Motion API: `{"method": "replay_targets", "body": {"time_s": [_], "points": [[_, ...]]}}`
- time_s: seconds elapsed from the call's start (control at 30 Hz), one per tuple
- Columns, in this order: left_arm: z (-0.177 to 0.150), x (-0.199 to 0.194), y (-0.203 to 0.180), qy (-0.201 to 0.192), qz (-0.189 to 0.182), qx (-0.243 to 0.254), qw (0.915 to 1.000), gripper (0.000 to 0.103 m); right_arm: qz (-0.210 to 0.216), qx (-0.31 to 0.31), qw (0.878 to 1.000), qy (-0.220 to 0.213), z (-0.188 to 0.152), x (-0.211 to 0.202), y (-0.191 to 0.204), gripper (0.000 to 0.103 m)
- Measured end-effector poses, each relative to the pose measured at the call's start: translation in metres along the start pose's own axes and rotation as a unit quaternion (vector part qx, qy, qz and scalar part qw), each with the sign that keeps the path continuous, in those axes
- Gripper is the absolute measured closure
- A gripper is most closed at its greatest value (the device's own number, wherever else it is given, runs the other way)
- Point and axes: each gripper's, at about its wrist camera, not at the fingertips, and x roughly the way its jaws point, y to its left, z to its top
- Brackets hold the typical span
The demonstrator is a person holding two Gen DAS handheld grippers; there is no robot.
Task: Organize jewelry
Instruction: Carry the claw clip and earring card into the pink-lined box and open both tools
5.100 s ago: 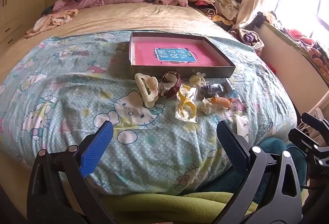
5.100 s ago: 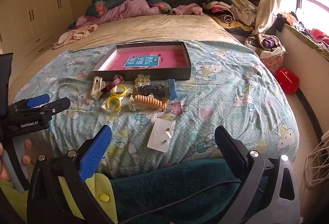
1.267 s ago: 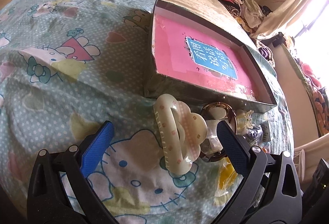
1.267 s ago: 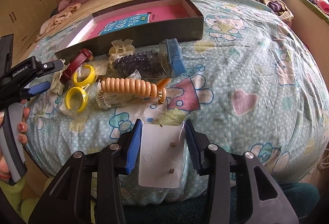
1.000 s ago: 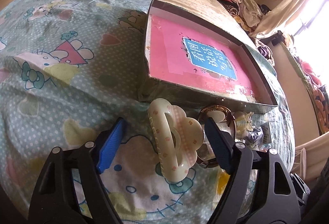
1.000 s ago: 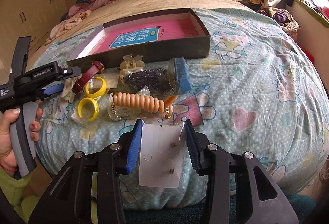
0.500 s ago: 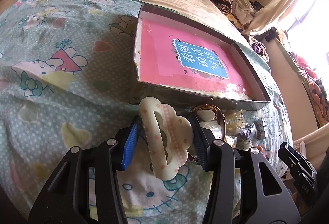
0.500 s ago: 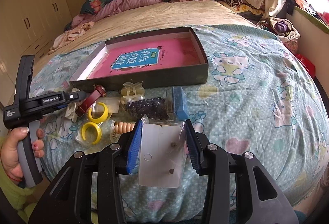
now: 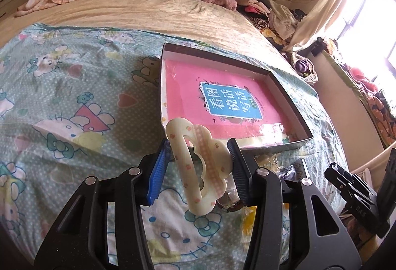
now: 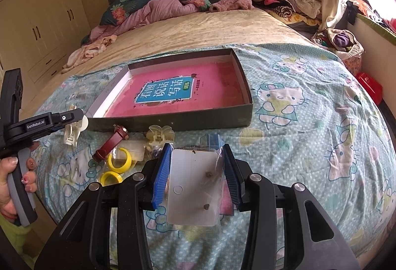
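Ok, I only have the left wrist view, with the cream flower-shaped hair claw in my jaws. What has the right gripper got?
Observer: The right gripper is shut on a clear plastic bag holding a white earring card.
Operator: What loose pieces lie in front of it?
Observer: Two yellow plastic rings in a clear wrapper lie on the patterned bedspread, right beside a brown leather watch strap.
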Motion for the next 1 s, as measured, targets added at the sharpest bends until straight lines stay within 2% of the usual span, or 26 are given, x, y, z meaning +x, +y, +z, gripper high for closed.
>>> {"method": "replay_targets", "body": {"time_s": [0.5,1.0], "points": [[0.026,0.028,-0.010,-0.001,0.007,0.013,0.9999,0.064,0.004,-0.014,0.999,-0.037,0.046,0.009,0.003,0.063],[0.037,0.058,-0.019,0.006,0.018,0.032,0.9993,0.064,-0.004,-0.021,0.999,-0.041,0.086,0.045,-0.005,0.063]]}}
